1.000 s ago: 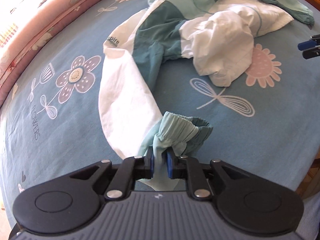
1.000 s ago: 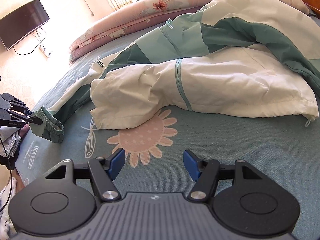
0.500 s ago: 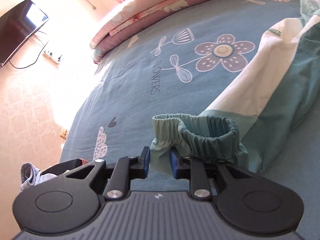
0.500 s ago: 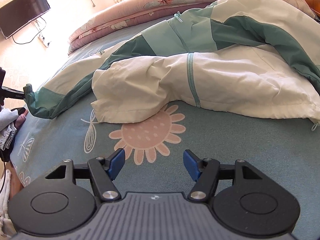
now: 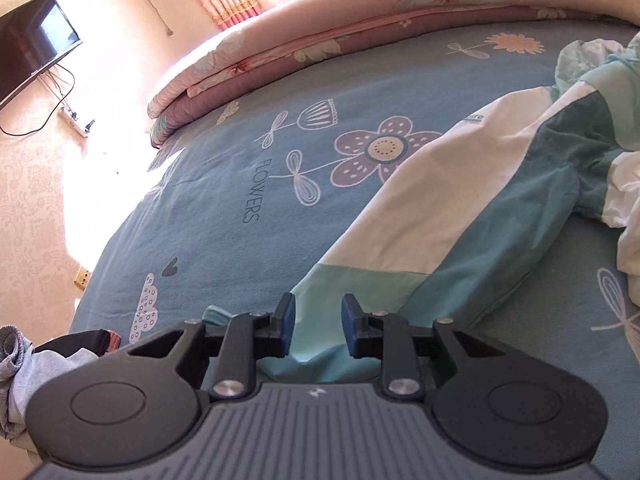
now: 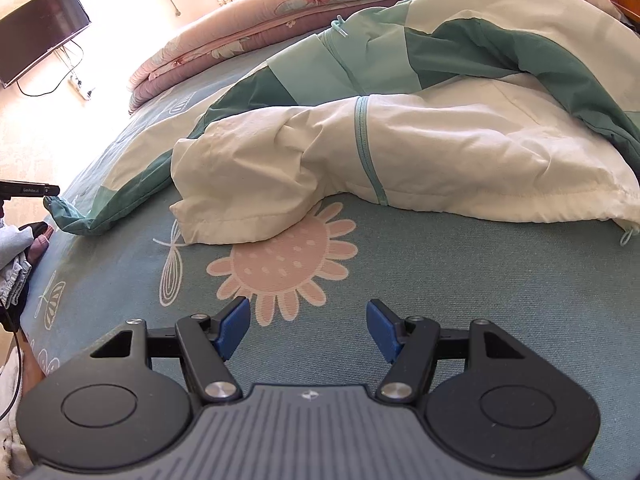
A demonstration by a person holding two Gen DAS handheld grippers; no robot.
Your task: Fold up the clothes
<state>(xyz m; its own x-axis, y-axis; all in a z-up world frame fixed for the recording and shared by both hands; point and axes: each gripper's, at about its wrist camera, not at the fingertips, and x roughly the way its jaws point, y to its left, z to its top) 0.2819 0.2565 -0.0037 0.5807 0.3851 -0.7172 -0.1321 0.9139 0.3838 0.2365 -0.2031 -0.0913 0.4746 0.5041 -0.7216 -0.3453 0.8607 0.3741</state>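
Jacket [image 6: 400, 152], white with teal panels, one item, lay rumpled on the blue flowered bedsheet [image 5: 224, 184]. Left claw [image 5: 316, 330]: jaws were opening, blue pads apart with the pale-teal end of the sleeve [image 5: 432, 232] lying slack between them, neither pad pressing it. A second earlier that claw had pinched the elastic cuff, the sleeve bunched and curled back toward the body; the sleeve was now drawn out straight across the sheet toward the bed's near edge, cuff at the claw. Judged: sleeve-spreading step finished, cloth being let go, folding proper not yet begun. Right claw [image 6: 308, 330]: jaws spread wide, nothing between them, poised above the pink flower print just short of the jacket's white hem, unchanged over the second. Beyond: folded pink quilt [image 5: 320, 40] along the far side; wall-mounted television [image 5: 32, 44]; grey garments [image 5: 16, 360] off the bed's edge.
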